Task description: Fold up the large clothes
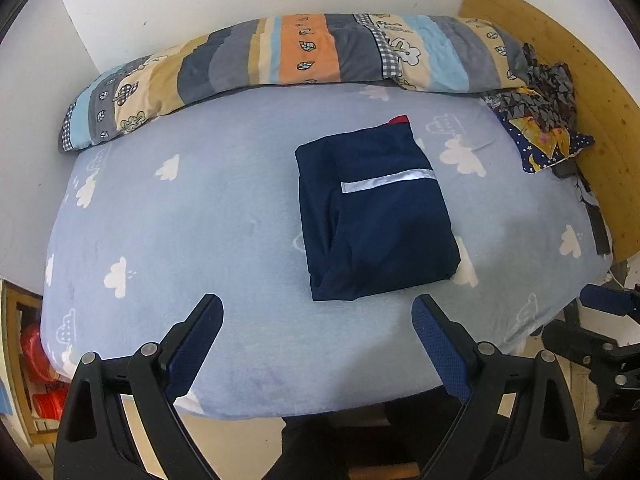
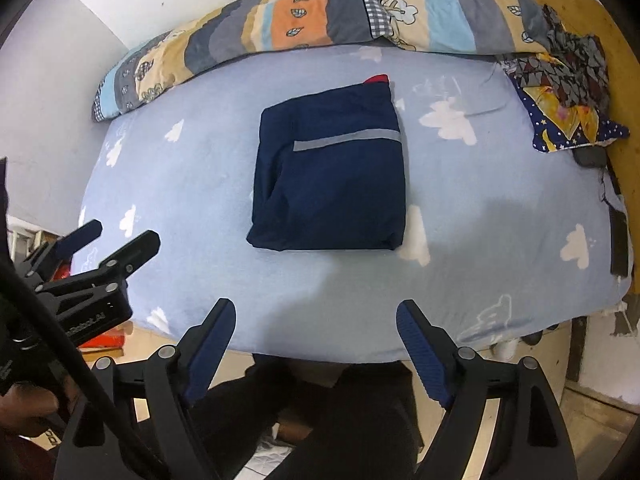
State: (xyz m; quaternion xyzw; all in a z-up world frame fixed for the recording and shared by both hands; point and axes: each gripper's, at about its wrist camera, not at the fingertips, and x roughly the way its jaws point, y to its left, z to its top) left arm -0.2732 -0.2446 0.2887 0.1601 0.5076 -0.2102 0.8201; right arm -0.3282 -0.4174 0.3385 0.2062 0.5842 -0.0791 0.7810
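Garment point(image 1: 376, 216): one, navy, folded into a rectangle with one grey stripe, lying mid-bed on the cloud-print sheet point(image 1: 200, 220). Two grippers, left gripper point(image 1: 318, 312) and right gripper point(image 2: 316, 316), hover nearer the bed's edge, both spread, empty. Red bit at its far edge, perhaps lining.

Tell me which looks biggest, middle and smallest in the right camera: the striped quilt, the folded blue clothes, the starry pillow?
1. striped quilt
2. folded blue clothes
3. starry pillow, though partly covered by a dark patterned cloth
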